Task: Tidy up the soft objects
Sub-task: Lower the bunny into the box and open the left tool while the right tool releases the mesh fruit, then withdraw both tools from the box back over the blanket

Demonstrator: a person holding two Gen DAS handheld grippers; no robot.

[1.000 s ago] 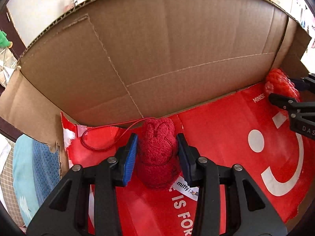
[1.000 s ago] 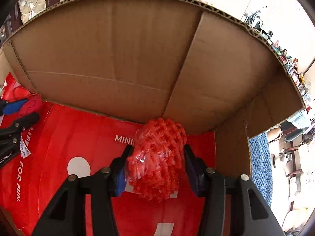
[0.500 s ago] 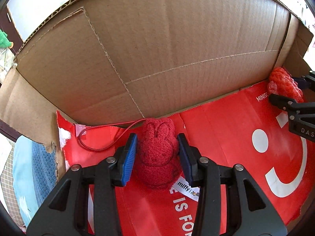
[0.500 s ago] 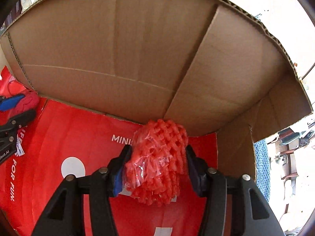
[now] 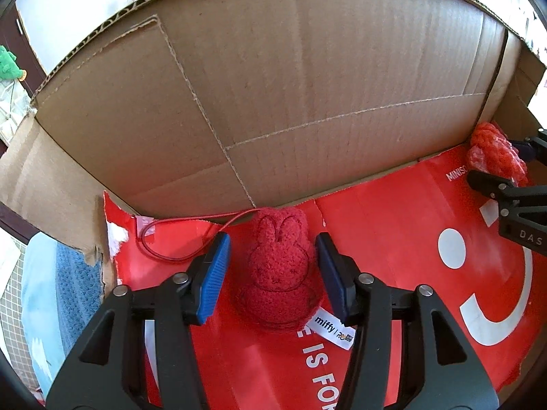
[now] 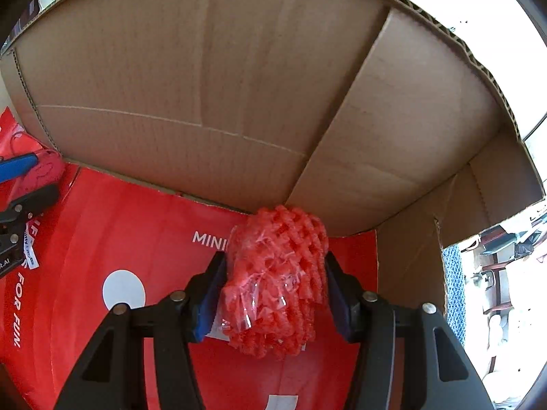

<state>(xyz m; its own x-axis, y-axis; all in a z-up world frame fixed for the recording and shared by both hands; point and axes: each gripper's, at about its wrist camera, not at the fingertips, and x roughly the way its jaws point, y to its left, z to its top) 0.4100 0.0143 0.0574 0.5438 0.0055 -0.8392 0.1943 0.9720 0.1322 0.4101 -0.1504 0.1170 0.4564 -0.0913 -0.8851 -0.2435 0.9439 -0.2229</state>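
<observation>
Nearest the left camera, the left gripper [image 5: 271, 273] has its blue-padded jaws opening, with clear gaps on both sides of the fuzzy red knitted rabbit toy [image 5: 278, 273] standing between them. The toy sits upright on the red printed paper liner [image 5: 393, 239], its long axis running up from a broad base to the ears, which point toward the far wall. It lies dead ahead of this claw, so the withdrawal probably turns on backing straight out without brushing it. A white label [image 5: 333, 329] sticks out at its base, and a thin red cord [image 5: 177, 246] loops off to the left.

In the right view, the right gripper [image 6: 273, 287] presses both pads on the orange-red foam mesh bundle in clear plastic [image 6: 277, 283], near the far right corner and well apart from the rabbit. Each hand is nearer its own item.

Beyond both rises the brown corrugated cardboard box [image 5: 307, 85].

Count: one rabbit, one mesh bundle, one liner, one box, two grippers.
</observation>
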